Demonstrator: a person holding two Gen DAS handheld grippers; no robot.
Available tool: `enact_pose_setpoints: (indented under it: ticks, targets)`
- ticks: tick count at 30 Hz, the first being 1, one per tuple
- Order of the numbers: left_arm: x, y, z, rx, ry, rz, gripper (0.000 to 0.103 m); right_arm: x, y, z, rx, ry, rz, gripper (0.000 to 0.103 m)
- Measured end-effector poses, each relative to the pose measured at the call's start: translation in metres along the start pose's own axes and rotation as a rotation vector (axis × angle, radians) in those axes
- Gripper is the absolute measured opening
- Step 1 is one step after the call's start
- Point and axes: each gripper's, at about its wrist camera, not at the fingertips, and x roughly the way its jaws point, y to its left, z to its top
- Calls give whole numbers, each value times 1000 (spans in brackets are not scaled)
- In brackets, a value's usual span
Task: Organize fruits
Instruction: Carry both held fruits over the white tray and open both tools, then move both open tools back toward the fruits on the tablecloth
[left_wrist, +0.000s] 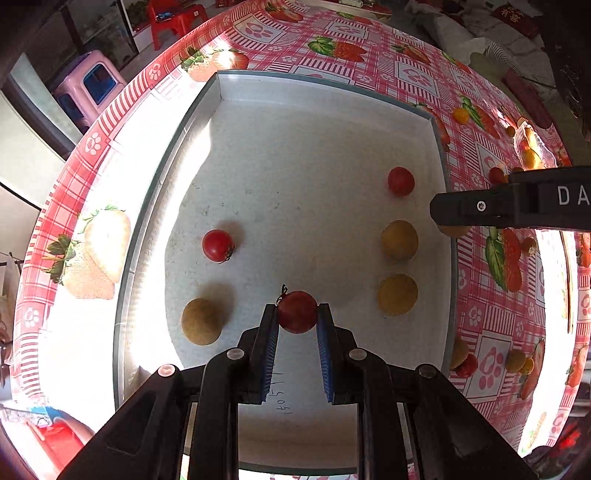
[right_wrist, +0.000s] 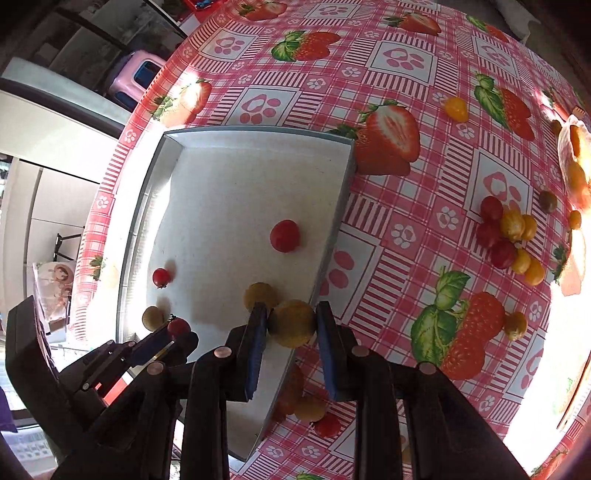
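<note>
A white shallow tray (left_wrist: 325, 79) lies on the strawberry tablecloth. My left gripper (left_wrist: 297, 312) is shut on a red cherry tomato (left_wrist: 297, 314) just above the tray's near floor. In the tray lie two red tomatoes (left_wrist: 218, 245) (left_wrist: 400, 181) and three yellow ones (left_wrist: 201, 321) (left_wrist: 399, 240) (left_wrist: 397, 294). My right gripper (right_wrist: 291, 314) is shut on a yellow tomato (right_wrist: 291, 325) over the tray's (right_wrist: 258, 131) right wall. It shows from the side in the left wrist view (left_wrist: 439, 212).
Loose red and yellow tomatoes lie in a cluster (right_wrist: 511, 236) on the cloth right of the tray, and more below my right gripper (right_wrist: 310, 410). A clear plastic bag (right_wrist: 576, 166) with fruit is at far right. Stools (left_wrist: 88, 85) stand beyond the table edge.
</note>
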Motion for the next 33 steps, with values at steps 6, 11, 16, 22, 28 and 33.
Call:
enact_pose_setpoints:
  ticks: [6,11,16,22,28,33]
  targets:
    - [5,1,-1,-7,5,4,22,6,15,24,-46,-13,-11,30]
    - [9,1,-2,-6,12,12,22,12,22,35,-58,-7,-8,30]
    - [11,-4,-1,17,6,25,22,28,30,39,-86,16,-32,30]
    - [14,-10,1,28,6,50,65,44,36,44,-99,51,-56,31]
    - [12,-9,0,23,-13,73,76,52,40,49,-95,71,-26,61]
    - [10,-12,-7,36,0,81,76,33,43,51,-76,26,22,80]
